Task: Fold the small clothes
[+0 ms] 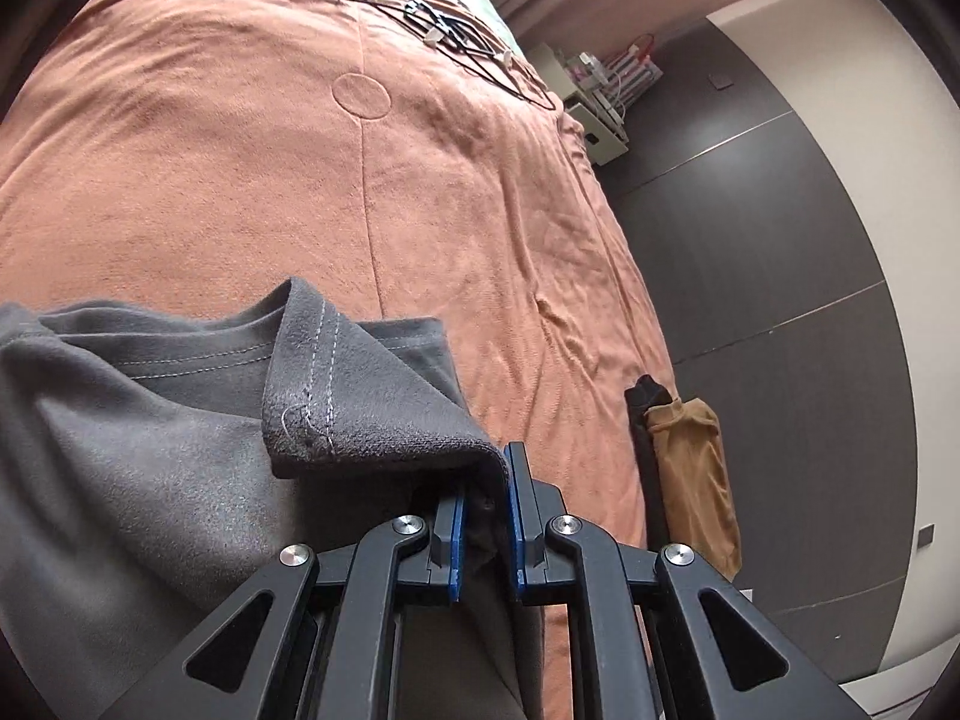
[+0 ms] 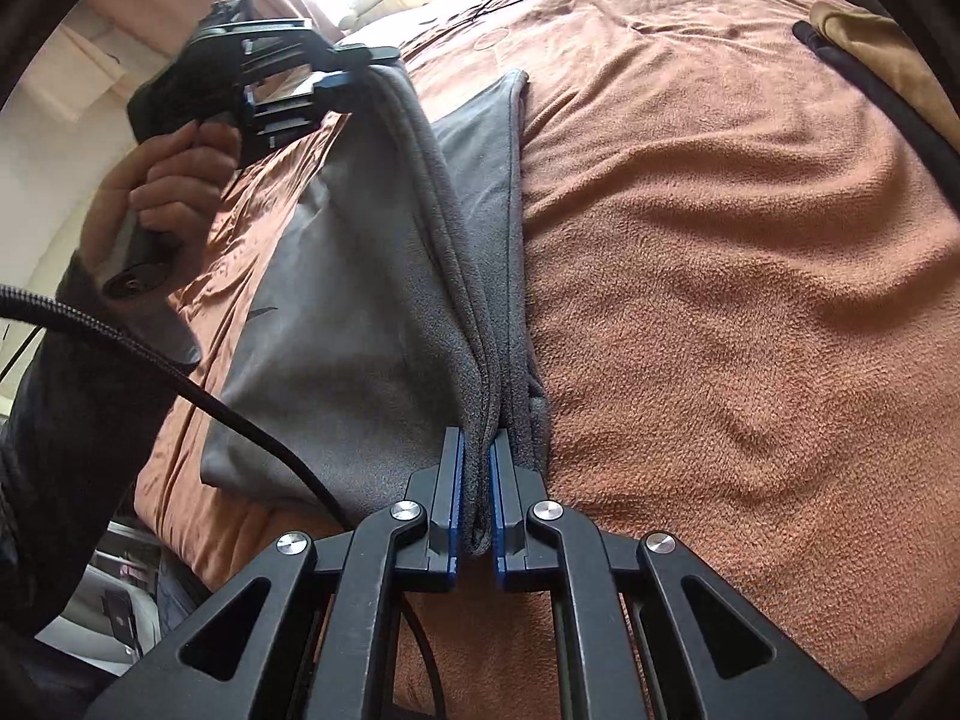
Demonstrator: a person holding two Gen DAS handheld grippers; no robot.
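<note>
A grey garment (image 1: 150,450) with a stitched hem is held up over the orange bedspread (image 1: 300,192). My left gripper (image 1: 483,474) is shut on one hemmed corner, which drapes over its left finger. My right gripper (image 2: 477,450) is shut on the garment's (image 2: 372,312) edge, several layers pinched between its blue pads. In the right wrist view the left gripper (image 2: 345,78) shows at the upper left, held by a hand, and the cloth stretches between the two grippers. Part of the garment lies on the bedspread (image 2: 750,300).
Black cables (image 1: 462,42) lie at the far end of the bed. A tan and black folded item (image 1: 690,468) lies at the bed's right edge, also in the right wrist view (image 2: 888,48). Dark floor and a white rack (image 1: 606,90) lie beyond. A black cable (image 2: 180,378) hangs from the left gripper.
</note>
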